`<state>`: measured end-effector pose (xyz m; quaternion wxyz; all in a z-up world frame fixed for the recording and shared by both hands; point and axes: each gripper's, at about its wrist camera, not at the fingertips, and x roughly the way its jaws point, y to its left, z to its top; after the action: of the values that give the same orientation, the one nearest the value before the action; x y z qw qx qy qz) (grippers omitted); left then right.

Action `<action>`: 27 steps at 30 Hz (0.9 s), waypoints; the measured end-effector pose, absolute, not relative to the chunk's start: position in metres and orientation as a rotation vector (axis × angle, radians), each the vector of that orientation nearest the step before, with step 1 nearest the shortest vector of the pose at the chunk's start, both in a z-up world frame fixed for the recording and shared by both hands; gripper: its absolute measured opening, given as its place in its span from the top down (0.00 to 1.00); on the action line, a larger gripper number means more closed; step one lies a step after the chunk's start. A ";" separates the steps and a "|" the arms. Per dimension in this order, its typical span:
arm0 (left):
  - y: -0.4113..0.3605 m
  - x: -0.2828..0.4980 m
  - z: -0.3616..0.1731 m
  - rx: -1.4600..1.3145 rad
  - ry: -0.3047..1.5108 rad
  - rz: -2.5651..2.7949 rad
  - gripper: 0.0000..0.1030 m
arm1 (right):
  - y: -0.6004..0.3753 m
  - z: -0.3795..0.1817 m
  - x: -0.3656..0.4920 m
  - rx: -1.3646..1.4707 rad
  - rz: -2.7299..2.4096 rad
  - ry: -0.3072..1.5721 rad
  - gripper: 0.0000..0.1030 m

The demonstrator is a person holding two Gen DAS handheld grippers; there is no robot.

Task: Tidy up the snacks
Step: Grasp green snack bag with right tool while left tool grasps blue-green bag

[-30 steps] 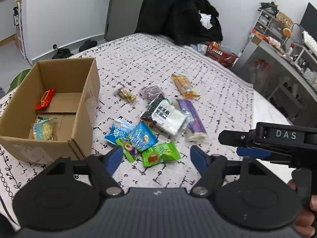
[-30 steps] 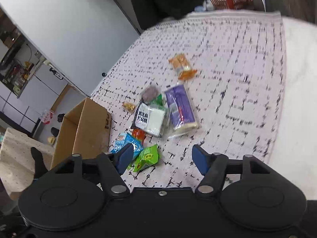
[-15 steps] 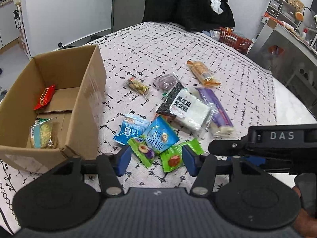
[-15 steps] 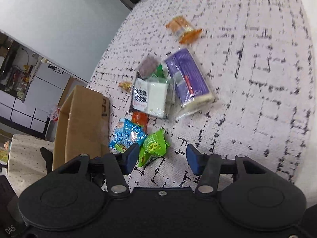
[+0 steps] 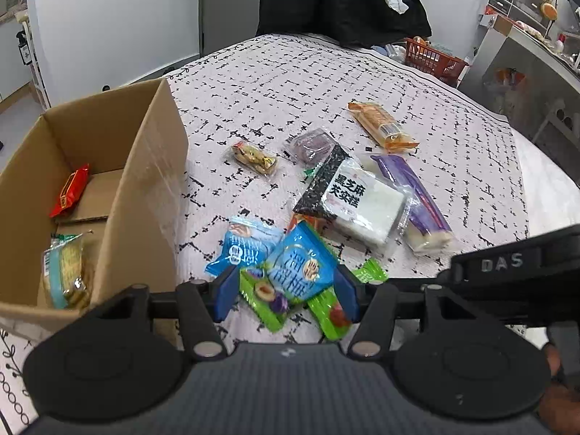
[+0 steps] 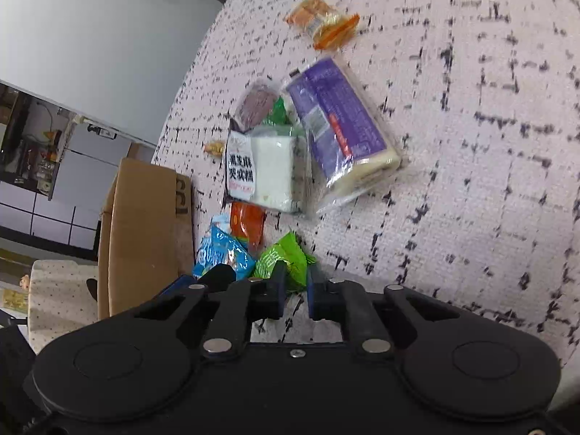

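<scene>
Both hand-held grippers dropped; right (image 6: 293, 291) now closed.

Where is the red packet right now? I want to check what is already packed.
In the left wrist view, the red packet lies inside the cardboard box at left, leaning on its far-left wall.

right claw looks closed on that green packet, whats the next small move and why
Probably a short lift straight up. The right claw is shut with the edge of the green packet pinched between its tips, while the rest of the packet lies against the blue packet. Raising it first should free it from the pile before swinging it to the cardboard box.
</scene>
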<state>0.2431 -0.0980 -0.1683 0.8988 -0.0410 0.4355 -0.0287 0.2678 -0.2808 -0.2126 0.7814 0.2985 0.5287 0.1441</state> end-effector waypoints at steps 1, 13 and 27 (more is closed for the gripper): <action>-0.098 0.245 -0.170 -0.083 0.902 -0.062 0.43 | -0.283 -0.211 0.267 0.641 0.301 1.132 0.99; -0.107 0.252 -0.192 -0.005 0.921 -0.066 0.41 | -0.309 -0.202 0.254 0.701 0.218 1.043 0.99; -0.102 0.251 -0.199 -0.126 0.896 -0.106 0.60 | -0.295 -0.209 0.260 0.715 0.261 1.126 0.55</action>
<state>0.2505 -0.1024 -0.1988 0.8980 -0.0608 0.4328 -0.0512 0.2602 -0.2948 -0.2094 0.7779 0.3307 0.5205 0.1205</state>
